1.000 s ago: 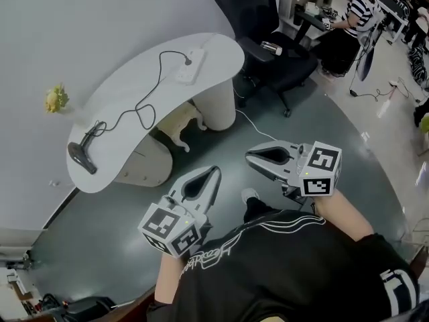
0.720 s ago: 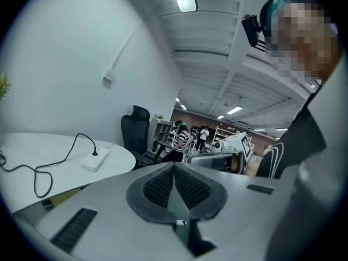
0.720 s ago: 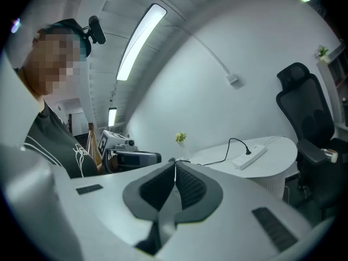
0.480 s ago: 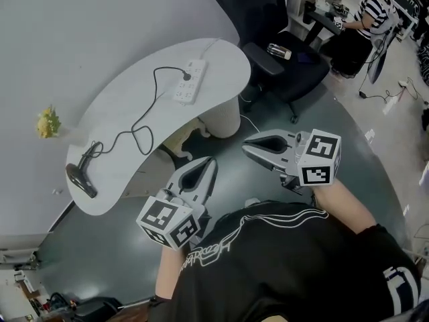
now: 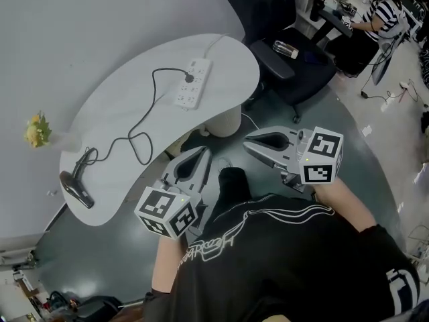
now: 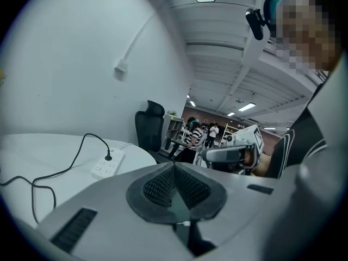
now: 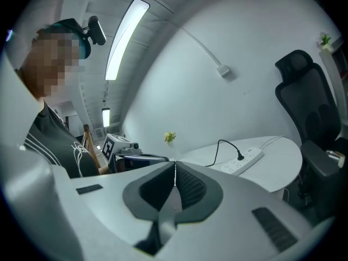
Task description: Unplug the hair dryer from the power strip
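Observation:
A dark hair dryer (image 5: 75, 186) lies at the near left end of the curved white table (image 5: 120, 106). Its black cord (image 5: 144, 109) winds across the top to a black plug (image 5: 190, 79) seated in the white power strip (image 5: 190, 84), which also shows as the power strip (image 6: 107, 165) and the power strip (image 7: 246, 161). My left gripper (image 5: 203, 153) hovers shut and empty just off the table's near edge. My right gripper (image 5: 247, 143) floats shut and empty over the floor, right of the table. Both are well short of the strip.
A black office chair (image 5: 281, 39) with a small object on its seat stands right of the table. A yellow flower sprig (image 5: 35, 130) sits at the table's far left. The wall lies behind the table. People sit at desks (image 5: 375, 12) in the back right.
The view has closed in on the table, and a leg has stepped forward between the grippers. Both grippers stay shut, the left one now nearer the table edge.

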Available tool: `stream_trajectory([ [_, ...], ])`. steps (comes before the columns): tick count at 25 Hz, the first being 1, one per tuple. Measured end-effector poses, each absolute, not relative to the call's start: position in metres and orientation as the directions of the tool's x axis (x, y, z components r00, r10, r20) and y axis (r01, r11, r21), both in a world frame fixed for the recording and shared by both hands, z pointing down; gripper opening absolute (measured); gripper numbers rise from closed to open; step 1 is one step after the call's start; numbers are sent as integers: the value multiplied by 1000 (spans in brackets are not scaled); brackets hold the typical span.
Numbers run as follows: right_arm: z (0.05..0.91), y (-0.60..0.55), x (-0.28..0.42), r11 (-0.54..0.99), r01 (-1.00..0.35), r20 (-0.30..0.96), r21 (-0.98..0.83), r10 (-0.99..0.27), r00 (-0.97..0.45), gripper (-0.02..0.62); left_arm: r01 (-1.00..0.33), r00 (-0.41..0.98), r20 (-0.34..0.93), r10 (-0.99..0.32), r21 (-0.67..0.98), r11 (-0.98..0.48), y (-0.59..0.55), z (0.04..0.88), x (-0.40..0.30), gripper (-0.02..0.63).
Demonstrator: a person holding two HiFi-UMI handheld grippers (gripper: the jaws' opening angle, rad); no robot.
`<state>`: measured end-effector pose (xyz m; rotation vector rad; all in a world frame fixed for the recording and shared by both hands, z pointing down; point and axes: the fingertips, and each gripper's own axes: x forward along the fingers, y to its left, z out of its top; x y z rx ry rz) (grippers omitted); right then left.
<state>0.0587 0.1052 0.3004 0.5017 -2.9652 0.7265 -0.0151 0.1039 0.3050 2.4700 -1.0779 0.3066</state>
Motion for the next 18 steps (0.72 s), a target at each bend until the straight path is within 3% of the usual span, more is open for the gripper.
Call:
stream_trajectory([
  [18,334,-96,16,721,-398,152,-568,-383,-911,-2,-787,593,581,-558,271,-554,-114,411,-93,8],
])
